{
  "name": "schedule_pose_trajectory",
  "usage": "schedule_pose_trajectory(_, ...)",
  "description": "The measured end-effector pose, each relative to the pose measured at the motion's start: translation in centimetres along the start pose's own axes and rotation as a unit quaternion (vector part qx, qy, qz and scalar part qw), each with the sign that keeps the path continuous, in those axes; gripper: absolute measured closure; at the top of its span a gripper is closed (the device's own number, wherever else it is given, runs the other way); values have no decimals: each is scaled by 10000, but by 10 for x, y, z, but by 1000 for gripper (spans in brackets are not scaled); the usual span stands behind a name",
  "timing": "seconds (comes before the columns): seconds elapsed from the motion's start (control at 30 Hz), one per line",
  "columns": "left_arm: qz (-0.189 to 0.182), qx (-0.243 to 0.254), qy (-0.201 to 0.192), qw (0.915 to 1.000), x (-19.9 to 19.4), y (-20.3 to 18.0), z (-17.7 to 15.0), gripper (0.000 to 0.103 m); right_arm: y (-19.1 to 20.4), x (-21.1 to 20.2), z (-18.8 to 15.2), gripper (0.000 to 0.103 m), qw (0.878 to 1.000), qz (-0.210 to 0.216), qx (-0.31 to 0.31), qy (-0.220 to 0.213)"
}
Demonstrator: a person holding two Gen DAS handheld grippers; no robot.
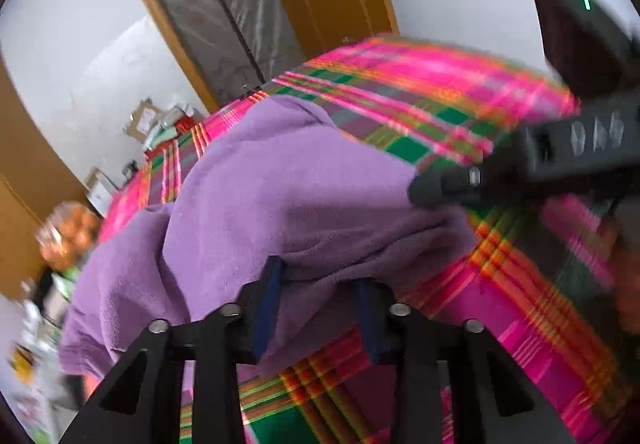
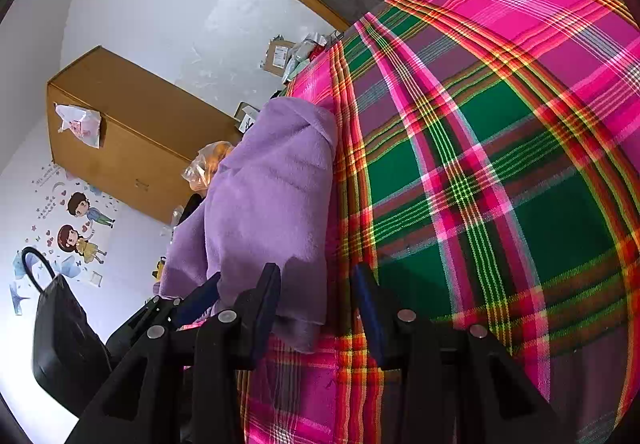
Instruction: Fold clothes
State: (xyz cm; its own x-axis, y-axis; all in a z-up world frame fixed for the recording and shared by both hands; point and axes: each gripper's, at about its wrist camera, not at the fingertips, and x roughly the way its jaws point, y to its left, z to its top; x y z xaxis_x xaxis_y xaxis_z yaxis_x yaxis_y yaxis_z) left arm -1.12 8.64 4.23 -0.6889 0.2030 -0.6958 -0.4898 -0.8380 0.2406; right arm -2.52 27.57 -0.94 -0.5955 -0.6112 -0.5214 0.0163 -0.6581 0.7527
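While the purple towel [image 1: 288,203] lies bunched on the plaid sheet [image 1: 540,308], with one side draped over the bed's left edge, the fold is judged to be only partly made.

At the left, the left gripper [image 1: 320,296] is seen with its blue pads [image 1: 269,308] set on either side of the towel's near hem. The cloth fills the gap between them, but whether it is actually pinched cannot be told from the blurred view; the jaws stand partly closed.

Further right, the right gripper [image 2: 316,304] is seen half open. The towel's corner hangs against its left pad [image 2: 267,308], while the right pad [image 2: 368,308] stands clear over the bare sheet, so nothing is held there. In the left view its tip [image 1: 430,189] is seen resting at the towel's far right edge.

For the step to be done well, a firm pinch on the whole hem thickness should be secured before any lift. The right corner should be gripped too, so that both ends are carried together and level. The hanging side should be drawn up onto the bed first, lest its weight drag the fold askew.
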Motion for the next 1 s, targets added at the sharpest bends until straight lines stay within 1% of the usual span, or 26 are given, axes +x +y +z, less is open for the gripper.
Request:
schedule_pose_trajectory(0.03,-73,-214,-86,9997,-3,7,3,93,-1,-1,0,65,10000,14,11,-5)
schedule_pose_trajectory(0.17,-204,-944,-451,9943,-18,36,14,97,-4,-5,0,64,10000,41,43,-22)
schedule_pose_trajectory(0.33,-97,-1523,-812,9850,-33,69,20,97,-6,-8,-1,64,10000,0,13,-8)
schedule_pose_trajectory(0.53,179,-1930,-1072,9752,-44,101,19,98,1,-7,-7,64,9996,-207,-167,-10)
schedule_pose_trajectory(0.67,324,-2171,-1182,9684,-49,120,15,98,14,-1,-9,64,9986,-361,-375,50)
schedule_pose_trajectory(0.83,544,-2450,-1229,9602,-48,139,8,98,33,9,-10,64,9956,-560,-728,163)
schedule_pose_trajectory(1.0,738,-2767,-1192,9507,-47,159,-3,98,45,18,-6,62,9930,-717,-927,173)
